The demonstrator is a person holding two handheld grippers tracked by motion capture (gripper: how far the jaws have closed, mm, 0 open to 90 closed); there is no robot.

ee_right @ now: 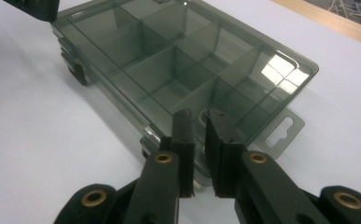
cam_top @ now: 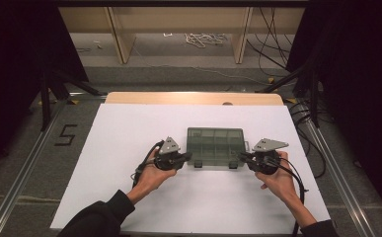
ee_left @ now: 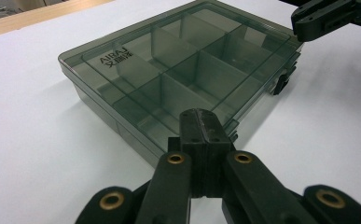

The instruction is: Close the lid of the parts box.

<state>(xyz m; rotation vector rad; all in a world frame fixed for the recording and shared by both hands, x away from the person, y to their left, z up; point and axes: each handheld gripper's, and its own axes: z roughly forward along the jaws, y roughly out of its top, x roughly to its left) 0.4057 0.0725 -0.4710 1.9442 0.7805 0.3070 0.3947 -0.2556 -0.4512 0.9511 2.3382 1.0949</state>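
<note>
The smoky clear compartment box (cam_top: 215,145), lid closed, lies mid-table on the white sheet (cam_top: 129,133), flanked at its near corners by the left gripper (cam_top: 187,157), jaws pressed together empty, and the right gripper (cam_top: 241,156), jaws narrowly parted around the box's near edge.

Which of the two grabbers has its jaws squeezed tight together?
The left gripper. Its two black jaws press flat together at the box, with no gap. The right gripper has a narrow slot open between its jaws.
</note>
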